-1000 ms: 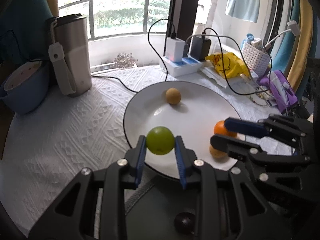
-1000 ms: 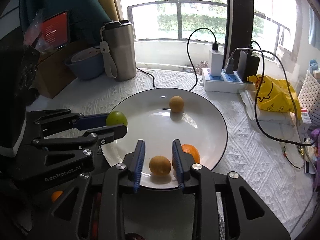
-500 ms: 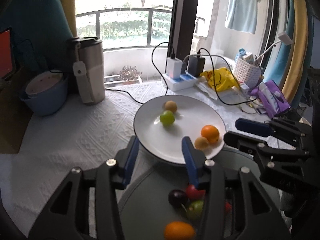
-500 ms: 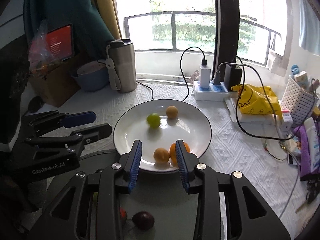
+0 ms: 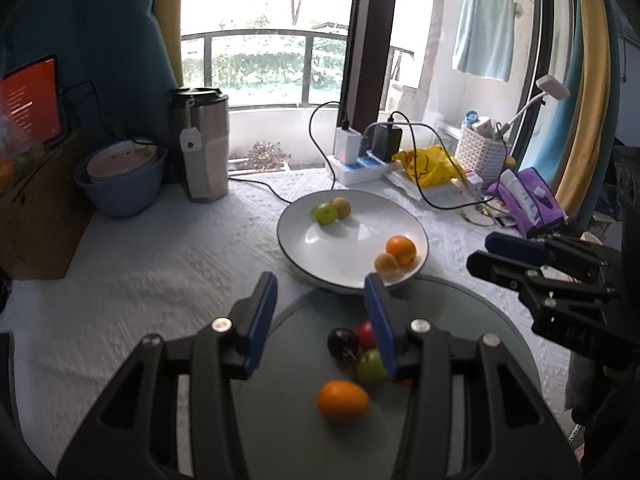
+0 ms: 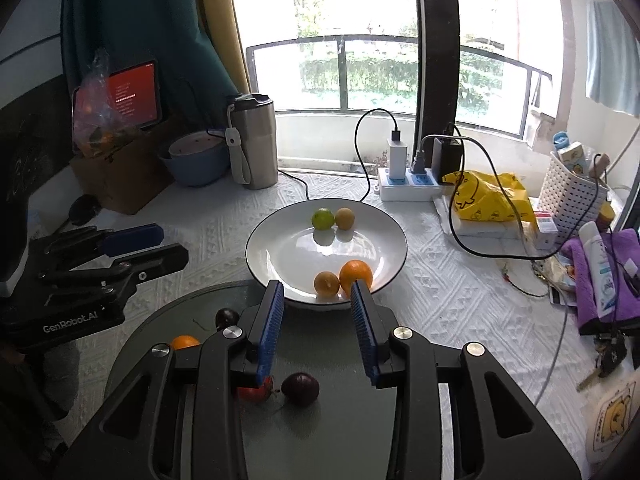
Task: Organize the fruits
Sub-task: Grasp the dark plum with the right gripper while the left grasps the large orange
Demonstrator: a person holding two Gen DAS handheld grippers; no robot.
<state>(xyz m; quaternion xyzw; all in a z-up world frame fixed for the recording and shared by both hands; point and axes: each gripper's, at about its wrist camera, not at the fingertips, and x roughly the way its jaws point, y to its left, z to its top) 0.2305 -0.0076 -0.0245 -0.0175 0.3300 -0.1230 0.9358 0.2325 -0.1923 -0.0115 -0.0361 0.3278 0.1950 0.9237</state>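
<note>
A white plate (image 5: 340, 248) (image 6: 280, 248) holds a green fruit (image 5: 325, 213) (image 6: 322, 218) beside a tan one (image 5: 342, 207) (image 6: 344, 218) at its far side, and an orange (image 5: 400, 250) (image 6: 355, 274) with a small yellow fruit (image 5: 386, 264) (image 6: 326, 283) at its near rim. A grey-green round tray (image 5: 288, 392) (image 6: 340, 432) in front holds a dark plum (image 5: 343, 342) (image 6: 301, 389), a red fruit (image 5: 365, 332) (image 6: 254, 393), a green fruit (image 5: 370, 366) and an orange fruit (image 5: 343, 399) (image 6: 185, 342). My left gripper (image 5: 320, 300) is open and empty above the tray. My right gripper (image 6: 318, 304) is open and empty.
A steel tumbler (image 5: 204, 144) (image 6: 254, 140) and a blue bowl (image 5: 120, 184) (image 6: 196, 160) stand at the back left. A power strip (image 5: 360, 164) (image 6: 412, 184) with cables, a yellow bag (image 6: 488, 196) and a white basket (image 6: 572, 196) lie to the right.
My left gripper has let go of the green fruit onto the plate and drawn back over the tray. My right gripper has also drawn back and opened wider.
</note>
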